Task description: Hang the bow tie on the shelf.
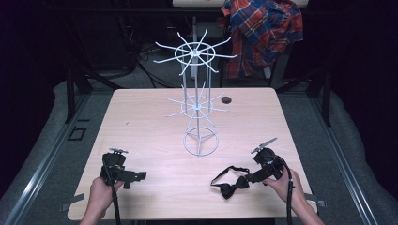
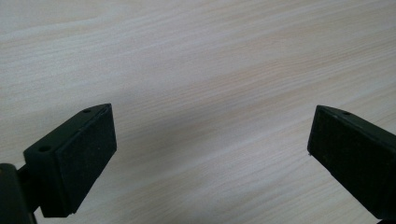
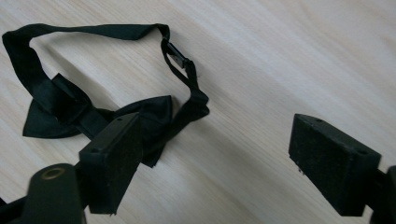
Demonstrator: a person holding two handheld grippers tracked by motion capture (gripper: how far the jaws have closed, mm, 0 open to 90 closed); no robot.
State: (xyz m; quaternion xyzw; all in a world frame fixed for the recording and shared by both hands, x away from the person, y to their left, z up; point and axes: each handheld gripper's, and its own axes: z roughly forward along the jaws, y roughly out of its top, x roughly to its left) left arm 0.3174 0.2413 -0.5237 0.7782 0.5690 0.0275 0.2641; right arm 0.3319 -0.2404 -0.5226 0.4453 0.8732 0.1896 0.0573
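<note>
A black bow tie (image 1: 230, 187) with a looped strap lies flat on the wooden table near the front right. In the right gripper view the bow tie (image 3: 51, 112) sits at the left, one wing partly hidden behind my left jaw. My right gripper (image 3: 215, 154) is open, with bare wood between the jaws; from above, the right gripper (image 1: 247, 178) points left at the bow. A white wire rack (image 1: 197, 105) with two tiers of hooks stands mid-table. My left gripper (image 1: 140, 176) rests front left, and the left gripper (image 2: 210, 144) is open over bare wood.
A plaid shirt (image 1: 263, 28) hangs behind the table at the back right. A dark cable hole (image 1: 226, 100) sits right of the rack. The table (image 1: 141, 122) is bare wood between the rack and the left edge. Dark floor surrounds the table.
</note>
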